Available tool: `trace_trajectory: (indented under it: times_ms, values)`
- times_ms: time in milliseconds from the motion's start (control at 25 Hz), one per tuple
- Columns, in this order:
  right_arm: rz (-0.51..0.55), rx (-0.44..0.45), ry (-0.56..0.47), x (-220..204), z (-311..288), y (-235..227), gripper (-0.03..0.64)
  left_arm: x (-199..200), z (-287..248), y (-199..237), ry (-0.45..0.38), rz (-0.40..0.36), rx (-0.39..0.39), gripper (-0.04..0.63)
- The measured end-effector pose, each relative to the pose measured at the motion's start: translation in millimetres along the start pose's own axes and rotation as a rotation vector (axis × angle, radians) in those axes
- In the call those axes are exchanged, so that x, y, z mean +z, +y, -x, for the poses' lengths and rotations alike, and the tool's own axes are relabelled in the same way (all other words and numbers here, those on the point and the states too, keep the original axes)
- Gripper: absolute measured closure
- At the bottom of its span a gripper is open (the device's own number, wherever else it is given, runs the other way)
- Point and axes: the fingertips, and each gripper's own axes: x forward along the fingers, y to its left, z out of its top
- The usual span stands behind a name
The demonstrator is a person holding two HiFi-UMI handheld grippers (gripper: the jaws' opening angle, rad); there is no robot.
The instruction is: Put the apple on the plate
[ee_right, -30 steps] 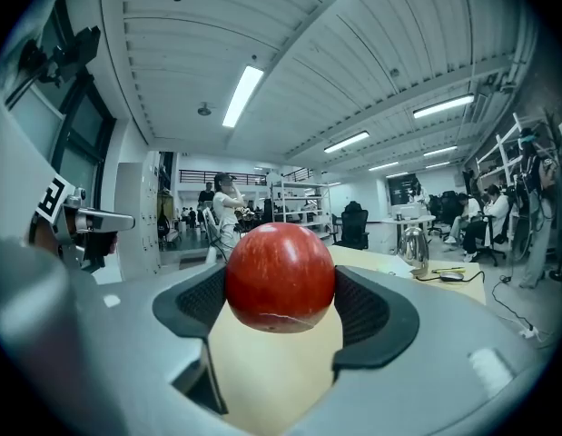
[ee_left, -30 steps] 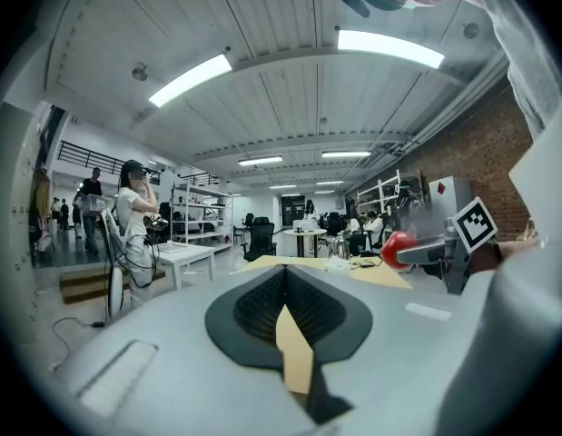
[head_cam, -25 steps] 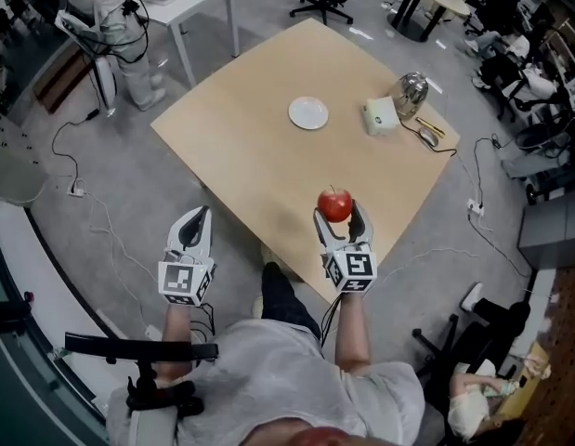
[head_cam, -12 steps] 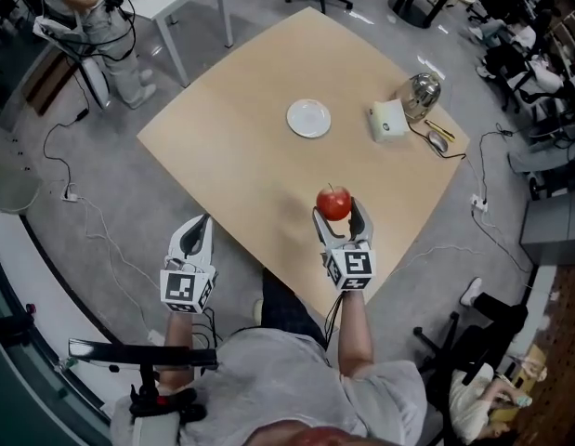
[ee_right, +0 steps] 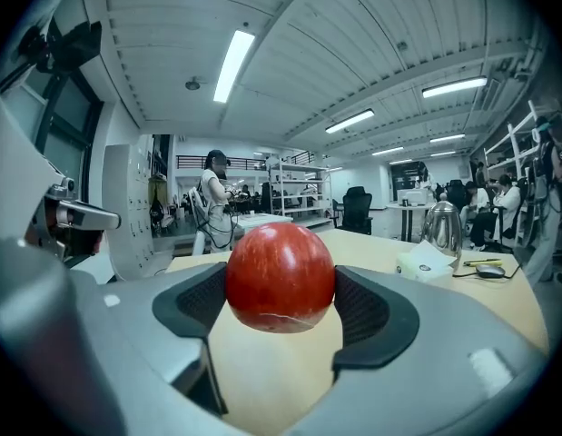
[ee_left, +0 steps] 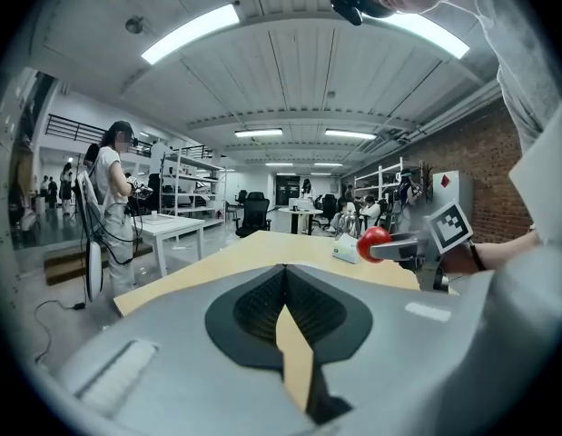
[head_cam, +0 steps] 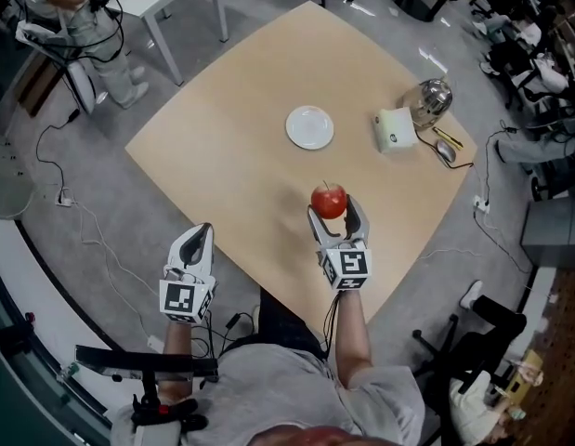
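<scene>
Apple carried farther in over the surface

Over the last second I've brought the right gripper [head_cam: 332, 212] forward from the near edge. The apple [head_cam: 329, 200] clamped in it now hangs farther in over the surface [head_cam: 241, 147], and the gap to the plate [head_cam: 309, 127] has narrowed, though the two are still apart. The head view has come forward too, so the surface's far corner now sits higher, almost at the top of the frame.

R hand-held gripper [head_cam: 335, 212] holds apple [head_cam: 329, 200] above table [head_cam: 231, 156], plate [head_cam: 309, 126] well apart.
</scene>
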Motion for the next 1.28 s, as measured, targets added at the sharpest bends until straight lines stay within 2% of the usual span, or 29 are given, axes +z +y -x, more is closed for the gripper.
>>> trace_trajectory:
  times_ms: [600,880,1280]
  values:
    - [0.019,0.021,-0.003,-13.3,-93.9,-24.2,0.241,-24.4,-38.5,19.4,0.073,0.014,0.001,0.577]
    - [0.020,0.012,-0.008,-25.1,-133.3,-39.8,0.241,-44.9,-48.5,20.7,0.106,0.022,-0.011,0.577]
    - [-0.018,-0.018,0.021,-55.0,-178.7,-64.7,0.241,-51.4,-63.2,13.2,0.138,0.037,-0.015,0.577]
